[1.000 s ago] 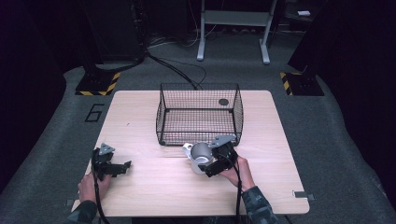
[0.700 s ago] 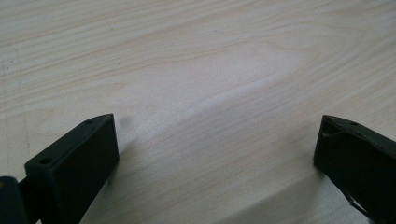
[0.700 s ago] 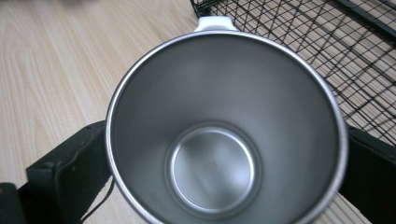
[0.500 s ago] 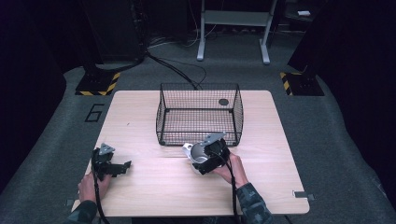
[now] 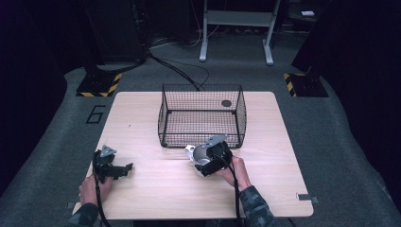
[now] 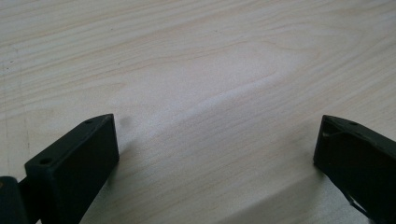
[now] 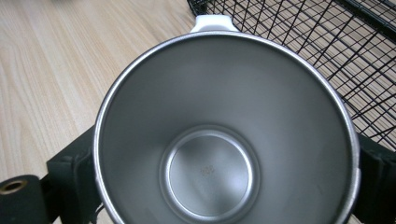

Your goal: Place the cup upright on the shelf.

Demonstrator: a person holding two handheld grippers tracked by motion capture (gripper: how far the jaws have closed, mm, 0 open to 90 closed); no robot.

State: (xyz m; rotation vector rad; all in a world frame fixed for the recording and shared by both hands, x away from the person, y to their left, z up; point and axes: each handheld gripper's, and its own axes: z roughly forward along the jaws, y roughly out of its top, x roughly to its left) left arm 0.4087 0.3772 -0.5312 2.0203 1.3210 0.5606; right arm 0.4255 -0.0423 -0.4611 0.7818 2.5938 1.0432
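A steel cup point(image 5: 199, 154) with a white tab on its rim sits just in front of the black wire basket point(image 5: 162, 116). My right gripper point(image 5: 211, 161) is at the cup. In the right gripper view I look straight into the cup point(image 7: 224, 140), and the black jaws of my right gripper point(image 7: 224, 182) press against its outside on both sides. My left gripper point(image 5: 124, 169) rests near the table's front left. In the left gripper view, my left gripper point(image 6: 215, 154) is open, with bare wood between its fingers.
The wooden table point(image 5: 137, 123) holds the basket point(image 7: 327, 42) at its middle back. A small dark round thing point(image 5: 226, 102) lies inside the basket at the far right. Dark floor, cables and a metal stand lie beyond the table.
My right gripper has shifted left and turned over the cup, which has stayed in front of the basket. The left gripper has not moved.
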